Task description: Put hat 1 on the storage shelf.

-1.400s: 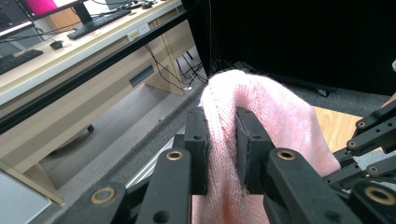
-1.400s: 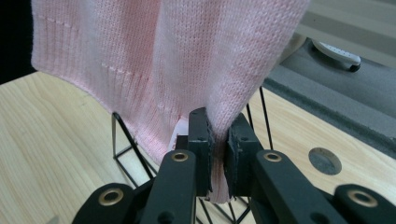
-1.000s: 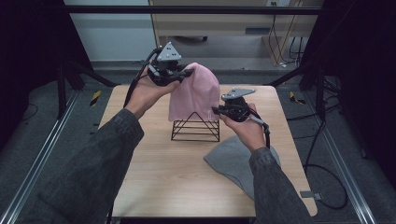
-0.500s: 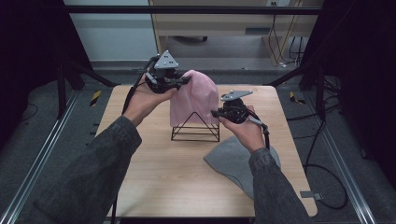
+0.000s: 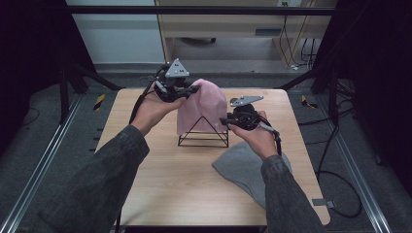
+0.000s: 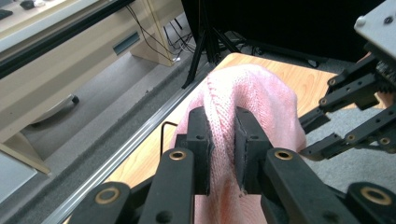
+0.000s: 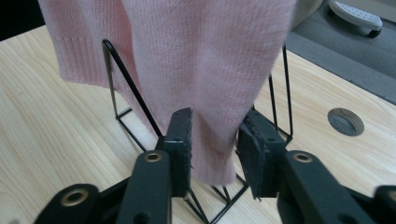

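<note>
A pink knit hat (image 5: 209,104) hangs over a black wire triangular stand (image 5: 203,138) at the middle of the wooden table. My left gripper (image 5: 194,90) is at the hat's top left, shut on a fold of the knit (image 6: 252,88), which is pinched between its pads (image 6: 223,140). My right gripper (image 5: 224,121) is at the hat's lower right edge. Its jaws have just been opening. The hat's hem (image 7: 187,56) hangs between them, and a gap shows at the right pad (image 7: 254,149). The stand's wires (image 7: 121,74) rise behind the hem.
A grey knit hat (image 5: 243,167) lies flat on the table (image 5: 160,184) under my right forearm. A round cable hole (image 7: 345,121) sits in the tabletop past the stand. Metal rails run along both sides of the table, and a beige desk (image 5: 233,24) stands behind it.
The left gripper and the hat's top have come down slightly onto the stand. The right hand has stayed in place while its jaws spread apart around the hem.
</note>
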Available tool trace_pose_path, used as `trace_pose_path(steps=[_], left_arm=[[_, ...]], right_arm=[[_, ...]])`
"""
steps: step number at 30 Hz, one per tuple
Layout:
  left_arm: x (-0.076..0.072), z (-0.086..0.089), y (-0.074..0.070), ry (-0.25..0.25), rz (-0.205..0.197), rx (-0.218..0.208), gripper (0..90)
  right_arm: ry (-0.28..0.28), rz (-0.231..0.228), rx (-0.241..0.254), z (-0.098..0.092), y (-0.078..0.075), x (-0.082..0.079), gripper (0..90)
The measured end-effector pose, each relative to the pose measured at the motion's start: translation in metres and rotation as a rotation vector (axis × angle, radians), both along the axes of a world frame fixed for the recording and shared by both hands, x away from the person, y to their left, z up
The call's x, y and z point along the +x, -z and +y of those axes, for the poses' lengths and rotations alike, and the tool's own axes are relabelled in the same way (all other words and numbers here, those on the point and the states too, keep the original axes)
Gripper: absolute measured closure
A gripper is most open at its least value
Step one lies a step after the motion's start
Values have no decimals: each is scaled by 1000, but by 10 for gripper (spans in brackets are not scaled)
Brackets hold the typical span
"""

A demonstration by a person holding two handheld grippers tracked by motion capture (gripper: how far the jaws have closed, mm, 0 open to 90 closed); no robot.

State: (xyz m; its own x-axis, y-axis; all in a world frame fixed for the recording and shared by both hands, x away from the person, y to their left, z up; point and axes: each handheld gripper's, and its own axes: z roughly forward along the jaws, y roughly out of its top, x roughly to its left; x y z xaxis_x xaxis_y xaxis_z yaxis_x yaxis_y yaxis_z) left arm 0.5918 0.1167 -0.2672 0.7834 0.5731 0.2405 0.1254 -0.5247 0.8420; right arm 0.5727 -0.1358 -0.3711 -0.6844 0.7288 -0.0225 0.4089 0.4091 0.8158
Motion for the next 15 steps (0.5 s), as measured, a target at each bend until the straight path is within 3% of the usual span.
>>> trace_pose_path(steps=[5,15], left_arm=[[2,-1,8,-8,17,33,779],[5,-1,26,-6,56,33,774]], right_arm=[[31,4,1,-10,1,-3,566],[132,2,-15,-47,4,-10,443]])
